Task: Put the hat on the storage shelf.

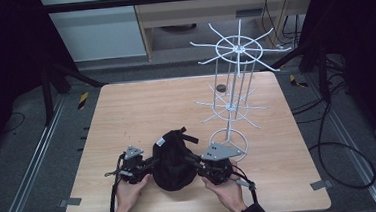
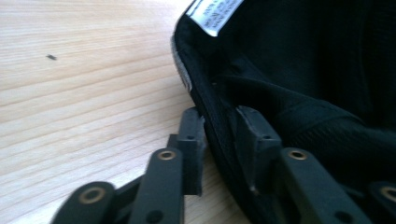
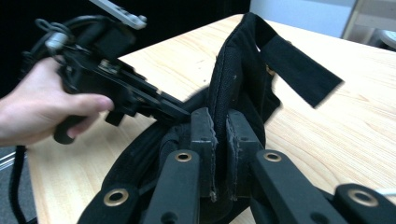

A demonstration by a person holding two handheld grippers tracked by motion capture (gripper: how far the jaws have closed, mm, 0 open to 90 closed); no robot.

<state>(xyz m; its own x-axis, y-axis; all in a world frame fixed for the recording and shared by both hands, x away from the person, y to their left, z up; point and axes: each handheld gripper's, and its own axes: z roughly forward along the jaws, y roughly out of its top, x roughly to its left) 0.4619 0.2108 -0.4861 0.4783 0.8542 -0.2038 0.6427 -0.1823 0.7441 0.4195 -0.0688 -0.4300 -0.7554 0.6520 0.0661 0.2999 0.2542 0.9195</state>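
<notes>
Two hands are coming in from the near edge of the wooden table (image 1: 126, 105), each holding a gripper against a black cap (image 1: 172, 159) that is sitting near the front edge between them. In the right gripper view the right gripper (image 3: 219, 135) is pinching the cap's upright edge, its pads pressing tight on the fabric with almost no gap. In the left gripper view the left gripper (image 2: 220, 135) is straddling the cap's rim: the fabric edge is lying between the jaws, which are standing slightly apart, and the pads are not clearly pressing on it. A white label (image 2: 212, 14) is showing inside the cap, and a loose black strap (image 3: 299, 70) is hanging off its back. Just beyond the right gripper a white wire display rack (image 1: 234, 77) is standing on its ring base, close to the cap. A small dark round object (image 1: 221, 88) is lying farther back on the table, beside the rack's pole.
</notes>
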